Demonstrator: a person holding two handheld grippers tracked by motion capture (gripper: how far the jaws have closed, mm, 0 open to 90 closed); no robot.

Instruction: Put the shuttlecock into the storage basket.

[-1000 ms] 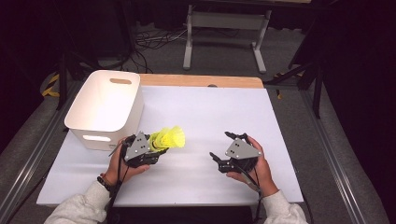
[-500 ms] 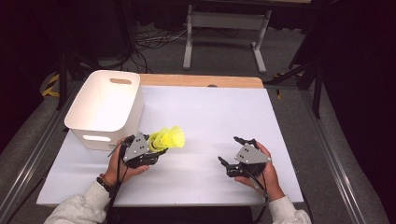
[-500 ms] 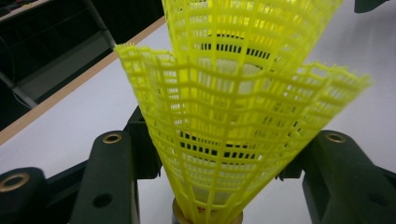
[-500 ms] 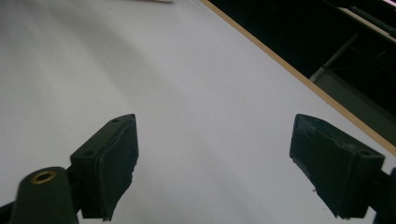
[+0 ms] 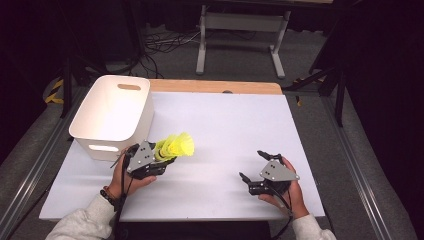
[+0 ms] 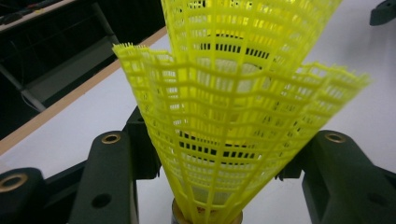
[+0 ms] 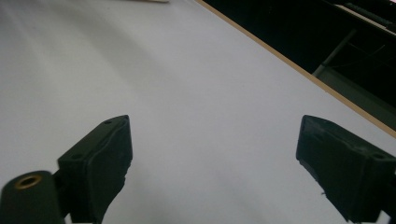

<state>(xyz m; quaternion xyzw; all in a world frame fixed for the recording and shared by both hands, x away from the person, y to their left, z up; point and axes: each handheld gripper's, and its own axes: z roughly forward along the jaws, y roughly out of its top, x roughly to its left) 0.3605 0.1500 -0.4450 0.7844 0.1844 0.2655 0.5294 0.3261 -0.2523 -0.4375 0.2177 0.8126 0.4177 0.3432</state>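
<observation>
Two yellow mesh shuttlecocks, nested one in the other, stick out of my left gripper near the table's front left. In the left gripper view their skirts fan upward between the black jaws, and the left gripper is shut on them near the cork base. My right gripper rests in a hand at the front right, open, with nothing between its fingers. In the right gripper view the right gripper has its jaws spread wide over bare white table.
A white plastic basket with handle slots stands at the left, just behind the left gripper. The white tabletop has a wooden strip along its far edge. Metal stand legs and cables lie on the floor beyond.
My right gripper has drawn back toward the table's front right, still open. The left gripper and its shuttlecocks have stayed in place.
</observation>
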